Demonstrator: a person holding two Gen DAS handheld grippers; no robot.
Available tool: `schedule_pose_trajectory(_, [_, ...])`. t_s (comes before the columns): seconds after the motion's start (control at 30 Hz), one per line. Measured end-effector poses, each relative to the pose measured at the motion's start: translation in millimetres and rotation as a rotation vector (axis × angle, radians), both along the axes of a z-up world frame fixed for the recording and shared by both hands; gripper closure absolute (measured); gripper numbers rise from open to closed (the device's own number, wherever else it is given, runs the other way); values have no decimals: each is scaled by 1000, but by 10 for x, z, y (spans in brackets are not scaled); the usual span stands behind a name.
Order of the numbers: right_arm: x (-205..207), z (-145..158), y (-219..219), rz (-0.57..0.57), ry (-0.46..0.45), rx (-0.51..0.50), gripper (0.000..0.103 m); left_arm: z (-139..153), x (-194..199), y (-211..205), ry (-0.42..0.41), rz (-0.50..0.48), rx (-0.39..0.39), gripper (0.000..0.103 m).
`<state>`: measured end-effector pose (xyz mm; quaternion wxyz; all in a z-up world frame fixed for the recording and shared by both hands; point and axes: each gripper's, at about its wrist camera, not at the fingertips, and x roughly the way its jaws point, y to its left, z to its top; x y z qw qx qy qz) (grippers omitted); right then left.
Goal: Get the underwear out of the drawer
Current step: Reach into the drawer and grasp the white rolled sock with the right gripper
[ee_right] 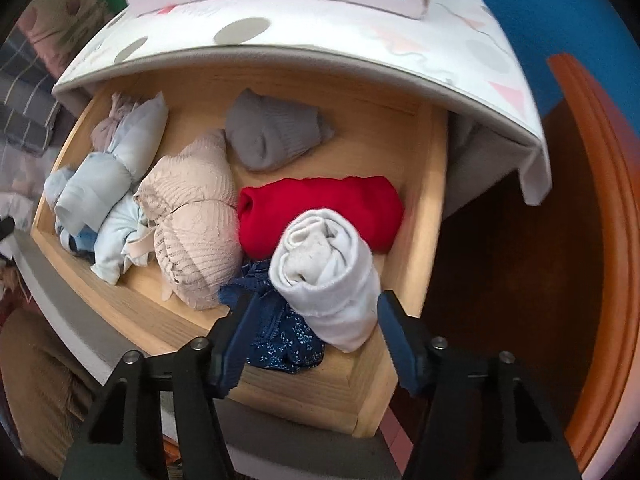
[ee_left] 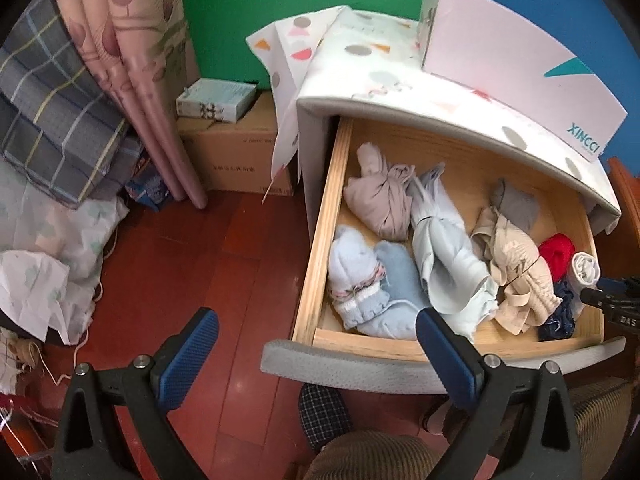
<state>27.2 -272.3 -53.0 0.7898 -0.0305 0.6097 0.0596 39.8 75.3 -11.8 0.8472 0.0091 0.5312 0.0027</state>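
The wooden drawer of a white nightstand stands pulled open and holds several rolled and bundled garments. In the right wrist view a white roll lies at the front right on navy patterned underwear, with a red piece, a beige bra and a grey piece beside them. My right gripper is open just above the drawer's front, its fingers either side of the white roll's near end. My left gripper is open, held back over the drawer's left front corner.
A pink XINCCI box sits on the nightstand top. A cardboard box, folded bedding and bags lie on the red wooden floor at left. A brown wooden bed frame stands at right. My legs and slipper are below.
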Motion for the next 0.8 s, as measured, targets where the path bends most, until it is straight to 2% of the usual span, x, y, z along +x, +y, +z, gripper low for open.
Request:
schedule_pose_trajectory(0.33, [175,-85,53,96,36,-44,52,129,131,-153,-6,-50,-1,2])
schedule_pose_trajectory(0.6, [276,-219,124,155,62,-149,52,108,244,-302,3,-76,-21,2])
schedule_pose_trajectory(0.8, [348,-316,301,192,44,-224,52,50,369,-439,24,-101,-15,2])
